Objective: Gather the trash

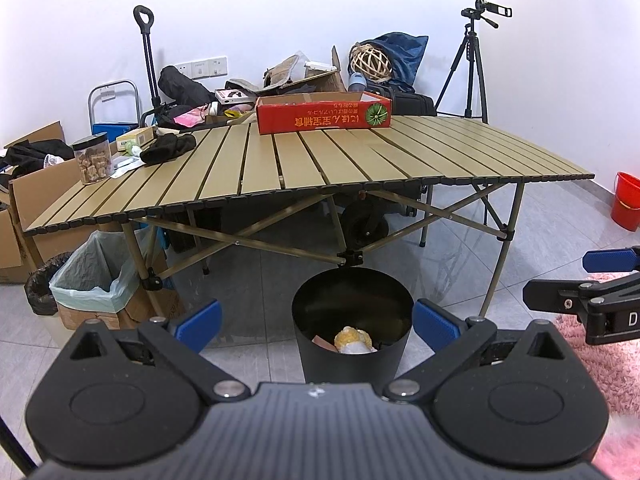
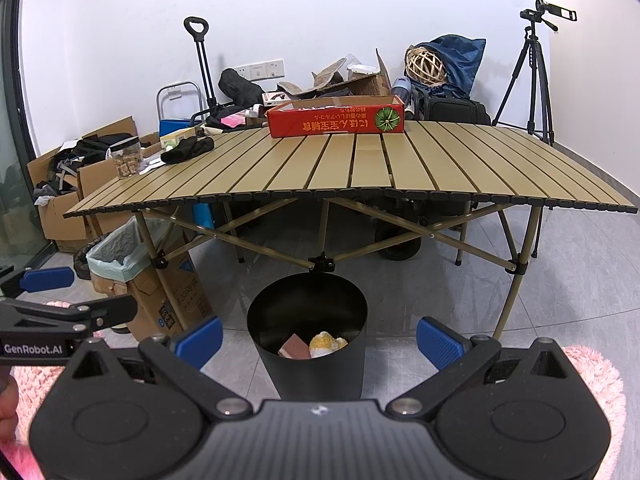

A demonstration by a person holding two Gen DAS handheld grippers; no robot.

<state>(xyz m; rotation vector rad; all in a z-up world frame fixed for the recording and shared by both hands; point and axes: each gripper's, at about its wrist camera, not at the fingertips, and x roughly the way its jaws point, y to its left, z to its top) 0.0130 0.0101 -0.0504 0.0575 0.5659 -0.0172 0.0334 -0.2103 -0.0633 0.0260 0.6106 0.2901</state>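
Note:
A black round bin (image 1: 352, 344) stands on the floor in front of the folding table (image 1: 304, 168). It holds yellow and white crumpled trash (image 1: 354, 340) and a reddish-brown piece. It also shows in the right wrist view (image 2: 308, 364) with the same trash (image 2: 326, 344). My left gripper (image 1: 318, 326) is open and empty, held above and just before the bin. My right gripper (image 2: 320, 338) is open and empty, beside the left one. The right gripper shows in the left wrist view (image 1: 592, 280), and the left gripper in the right wrist view (image 2: 68, 296).
On the table are a red cardboard box (image 1: 324, 114), a black cloth (image 1: 168, 148) and a jar of snacks (image 1: 93, 158). A lined box bin (image 1: 96, 276) stands under the left end. A tripod (image 1: 468, 68), red bucket (image 1: 626, 200) and pink rug (image 1: 600, 344) are at right.

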